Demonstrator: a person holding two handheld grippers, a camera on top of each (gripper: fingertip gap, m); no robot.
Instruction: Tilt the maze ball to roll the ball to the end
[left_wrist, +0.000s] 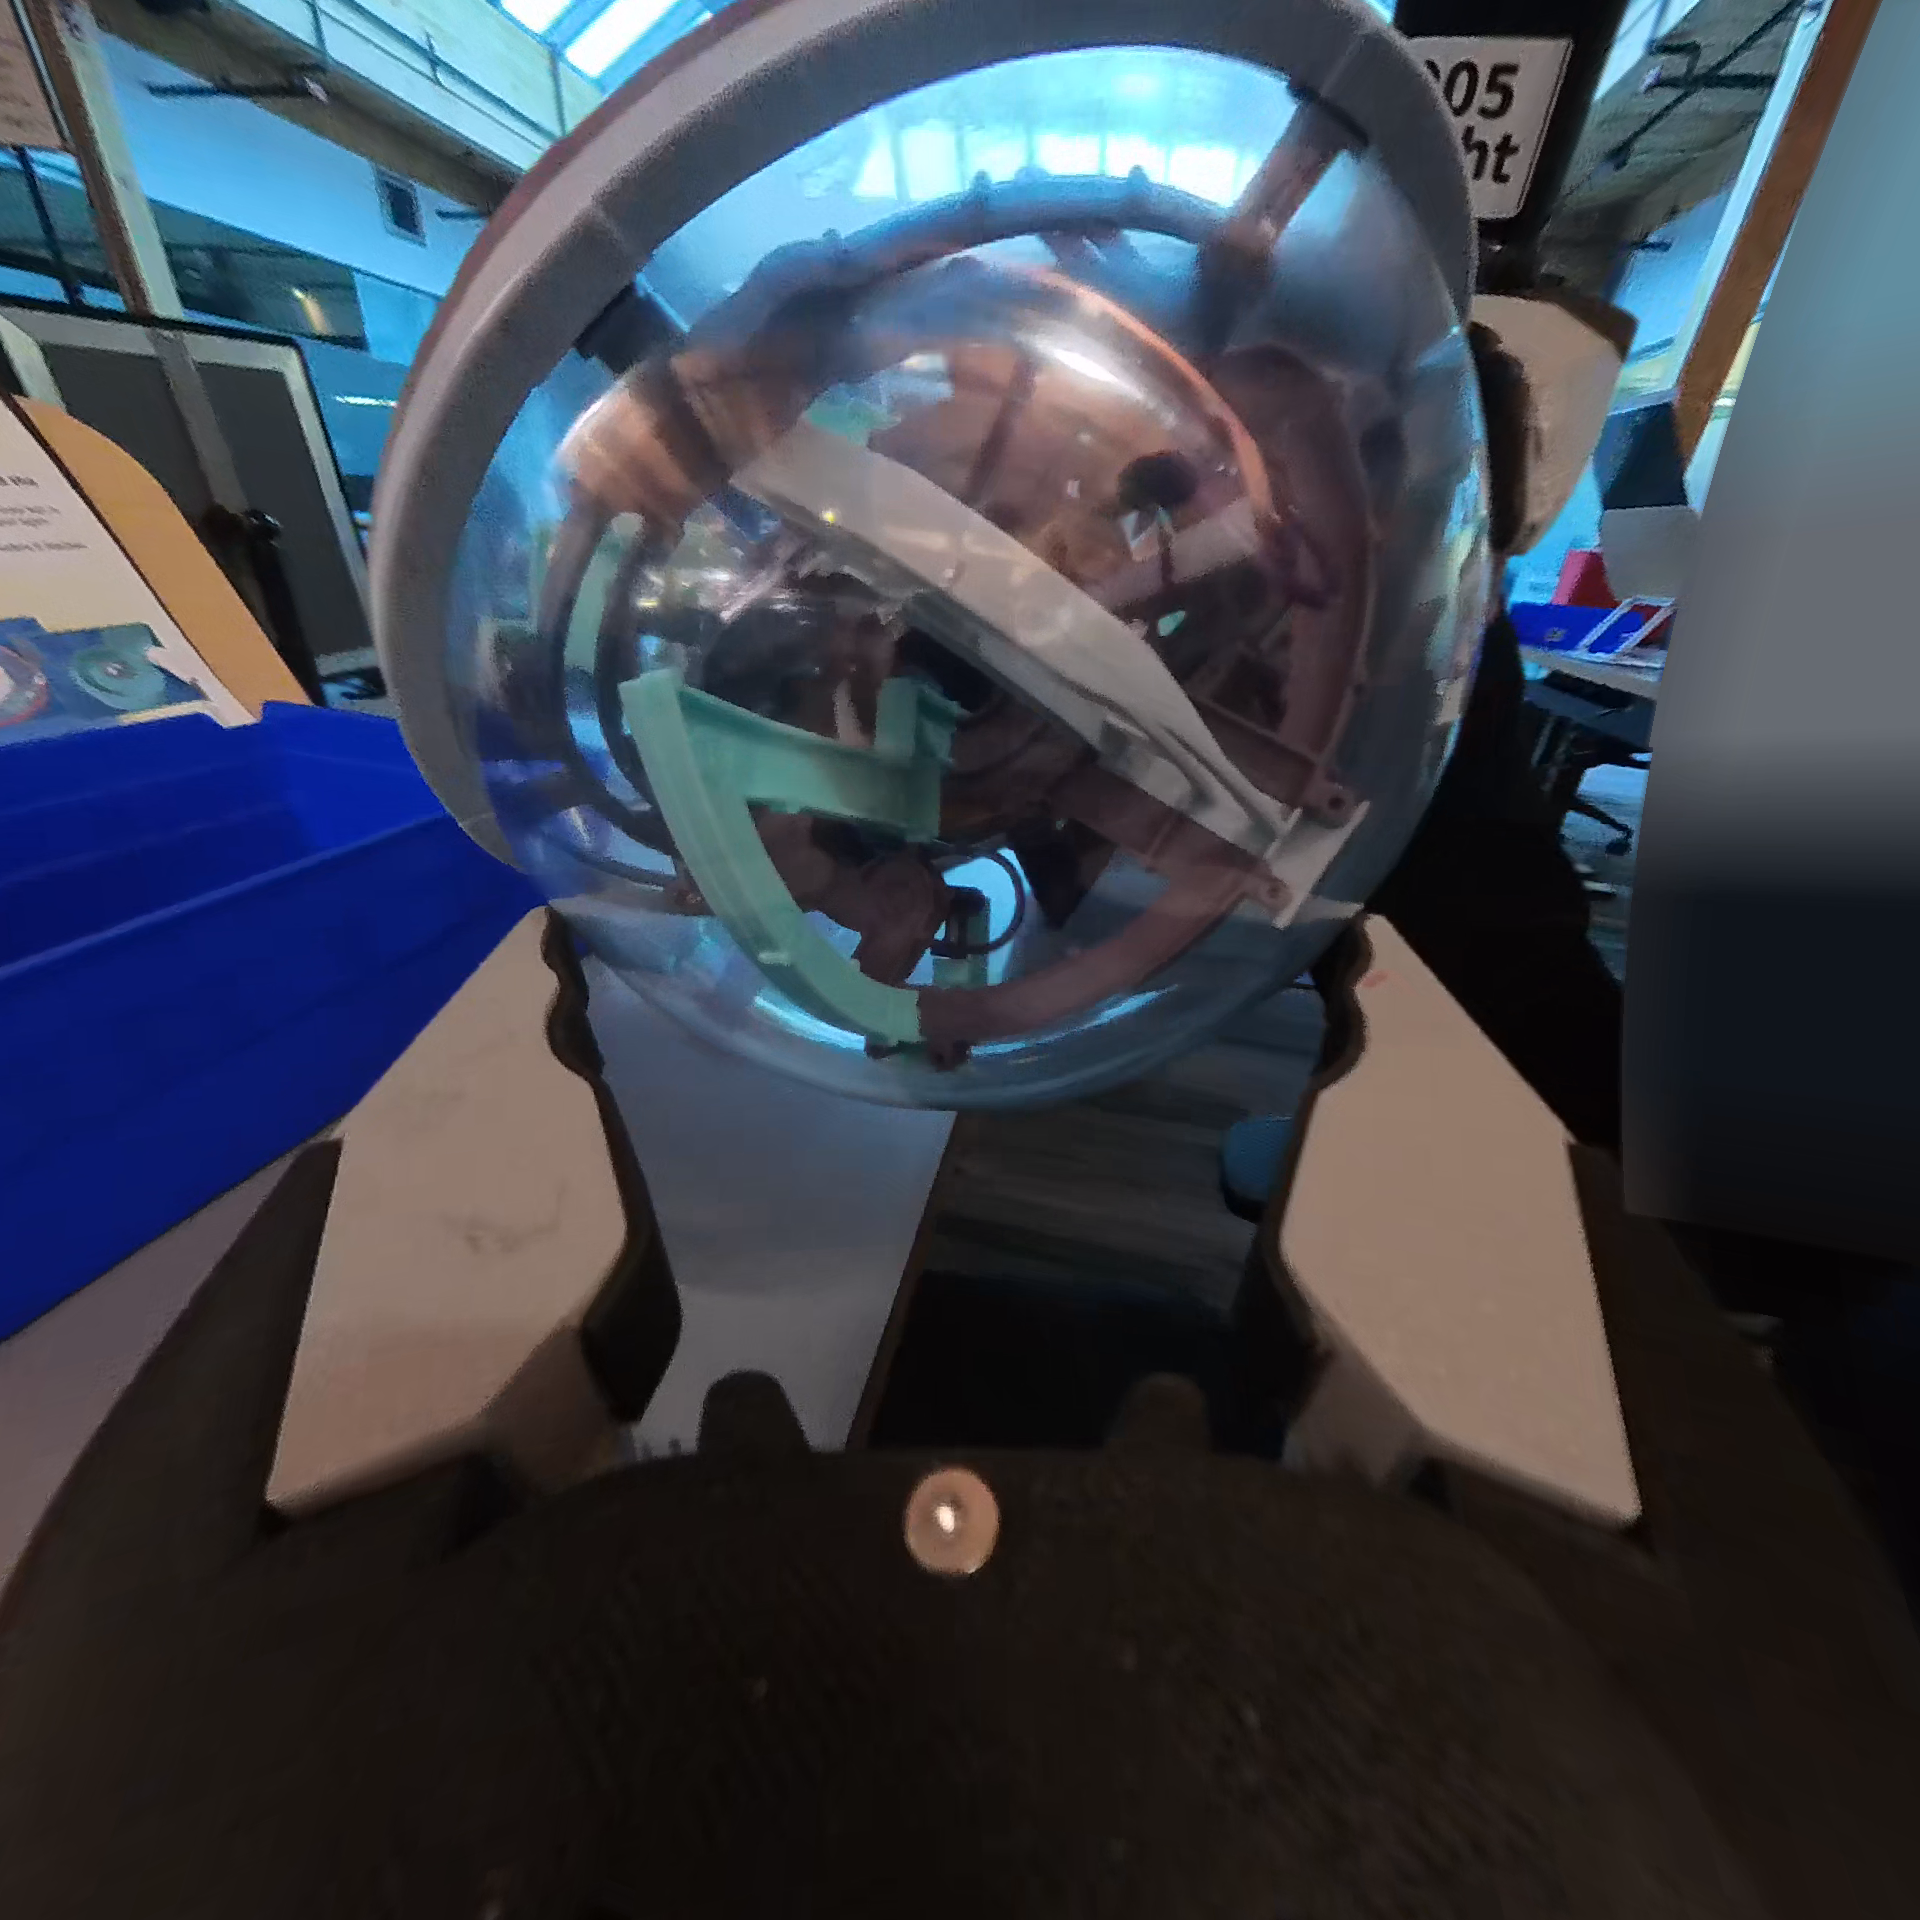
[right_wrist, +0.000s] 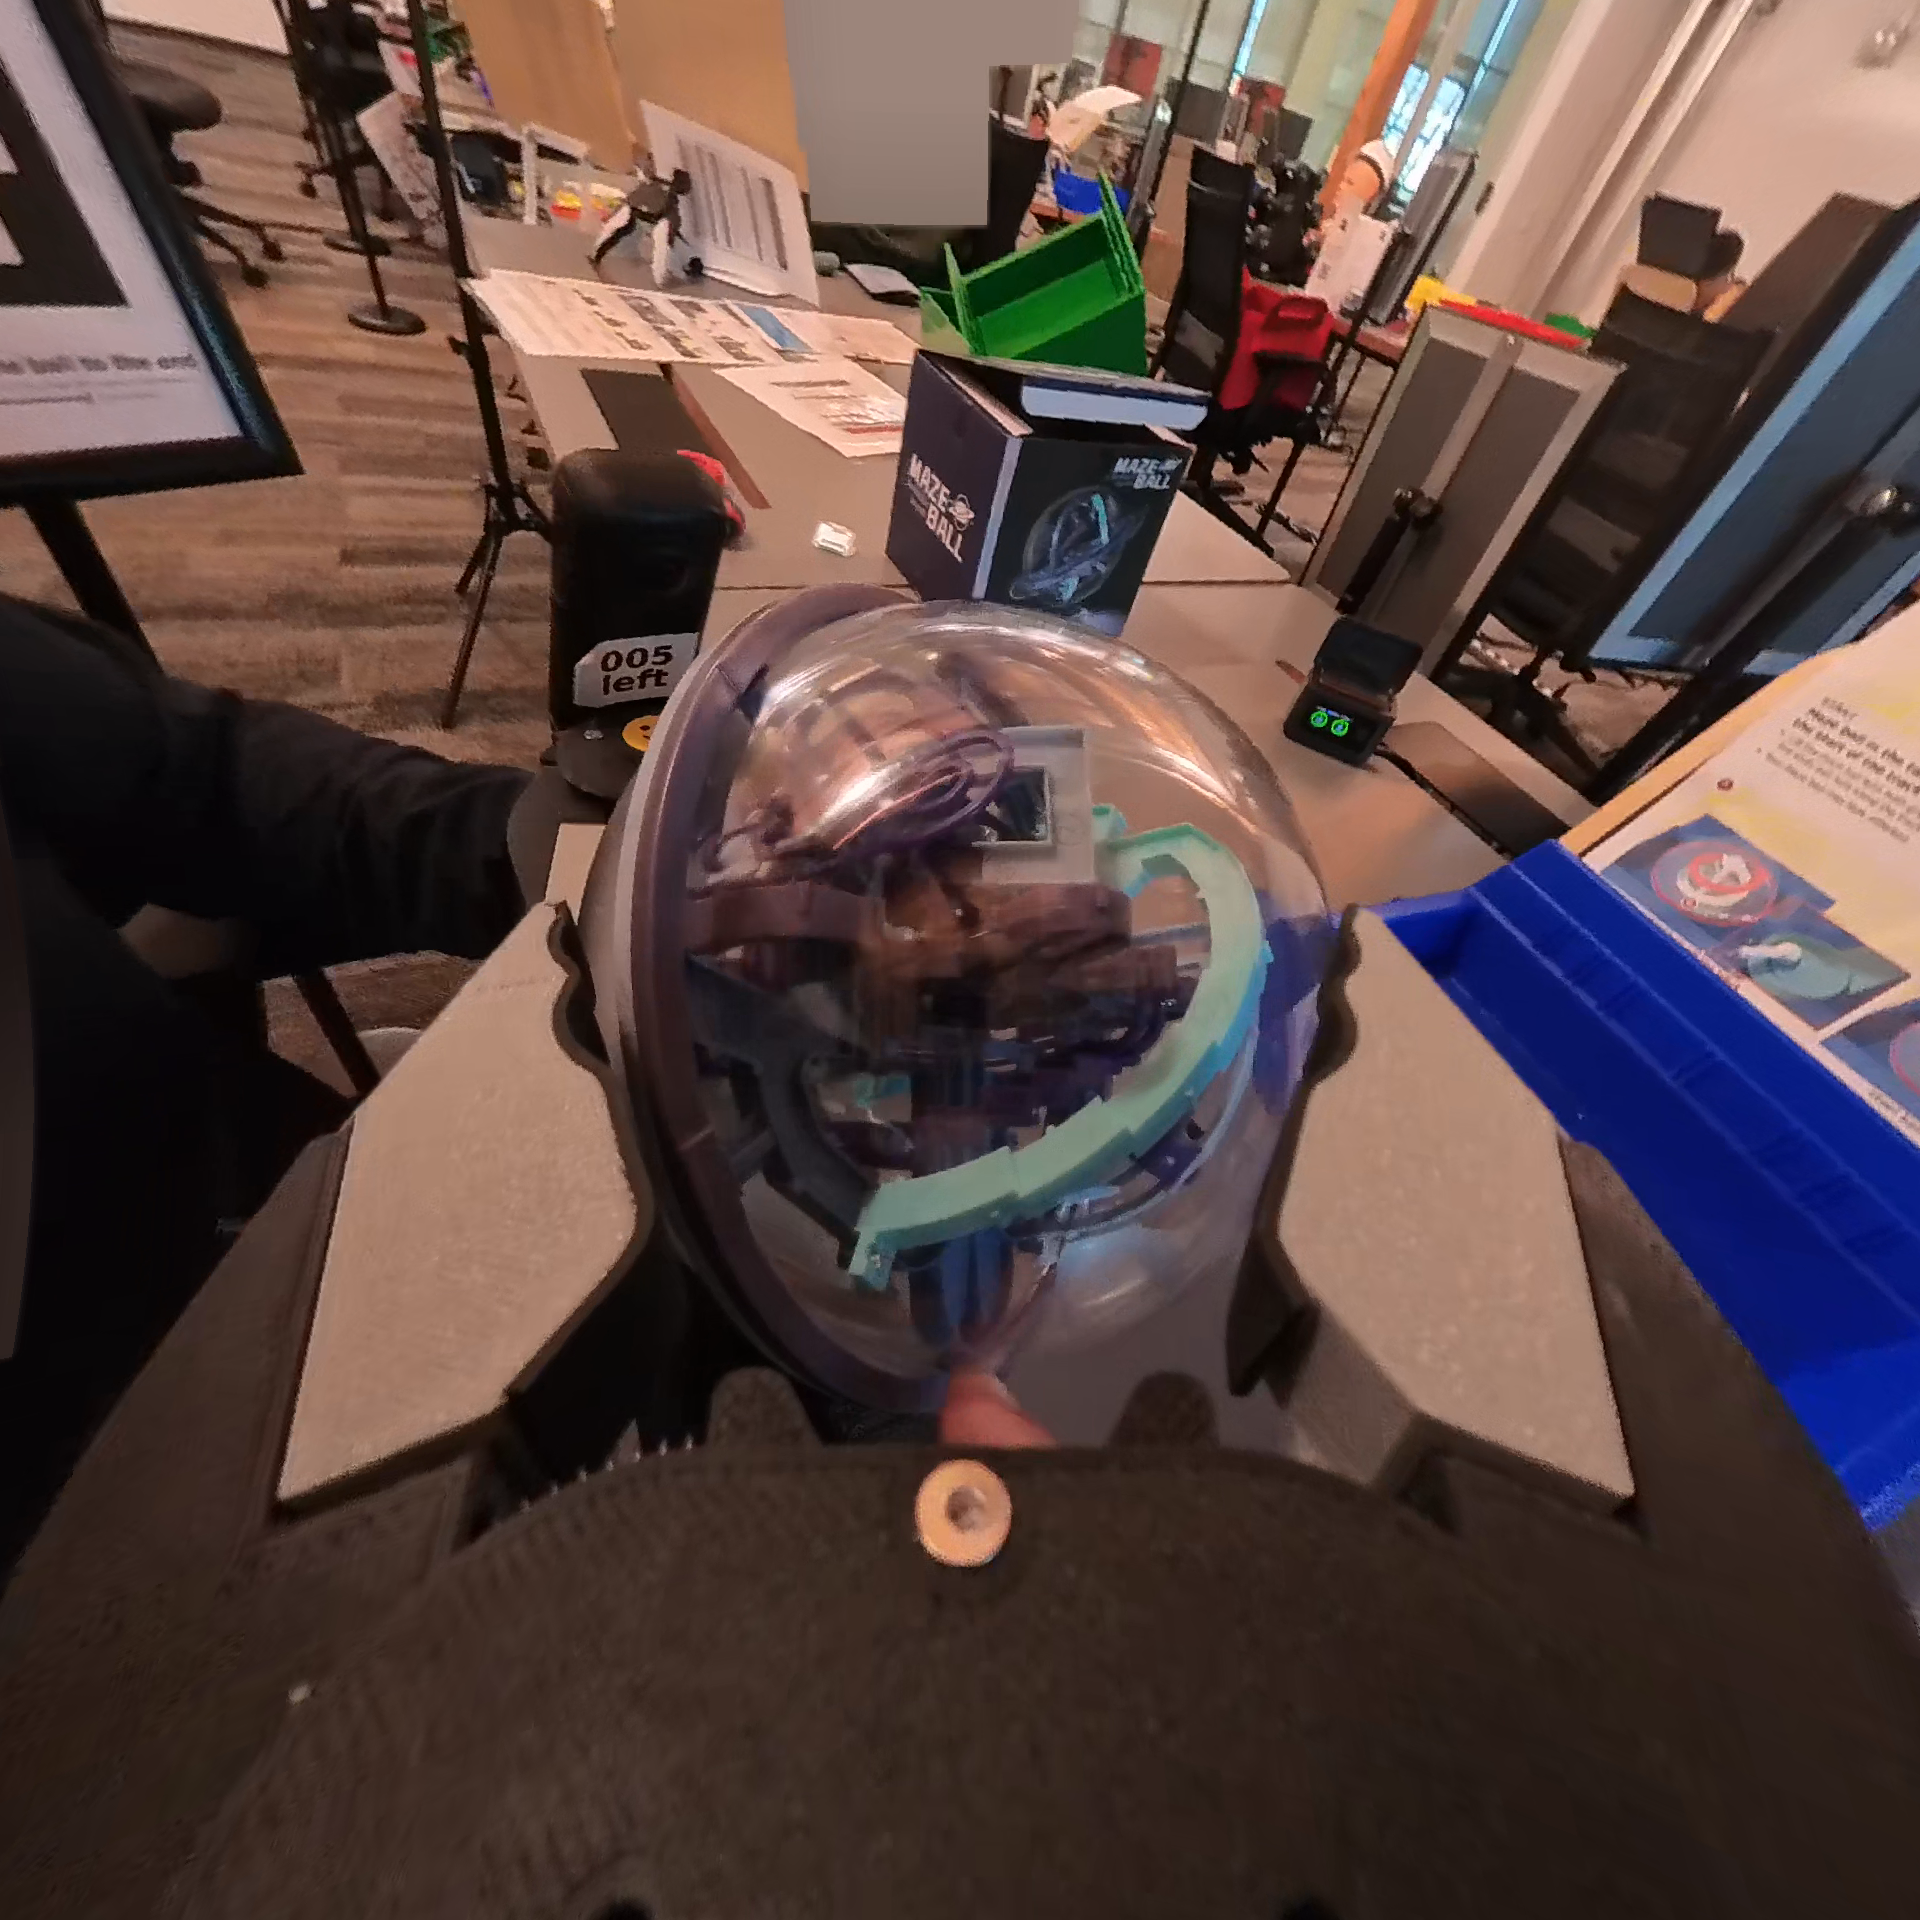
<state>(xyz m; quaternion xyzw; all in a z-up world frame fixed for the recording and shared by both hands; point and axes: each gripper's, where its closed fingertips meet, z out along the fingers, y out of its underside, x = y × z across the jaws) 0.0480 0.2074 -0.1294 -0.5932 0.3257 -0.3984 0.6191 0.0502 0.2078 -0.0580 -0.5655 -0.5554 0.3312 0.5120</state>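
The maze ball (left_wrist: 935, 582) is a clear sphere with a grey ring, and brown, white and mint-green tracks inside. It is held in the air between both grippers. My left gripper (left_wrist: 951, 935) grips its lower part between wide-spread fingertips. In the right wrist view the maze ball (right_wrist: 956, 997) sits deep between the fingers of my right gripper (right_wrist: 951, 925), which press on both its sides. The left gripper's body (right_wrist: 634, 582) shows behind the sphere. I cannot make out the small ball inside among the tracks.
A blue bin (right_wrist: 1662, 1091) stands close on the right, also in the left wrist view (left_wrist: 208, 935), with an instruction sheet (right_wrist: 1829, 831) leaning in it. On the grey table (right_wrist: 1351, 821) are the dark maze ball box (right_wrist: 1029, 499), a small black device (right_wrist: 1351, 691) and a green bin (right_wrist: 1039, 301). A dark sleeve (right_wrist: 260, 810) is at left.
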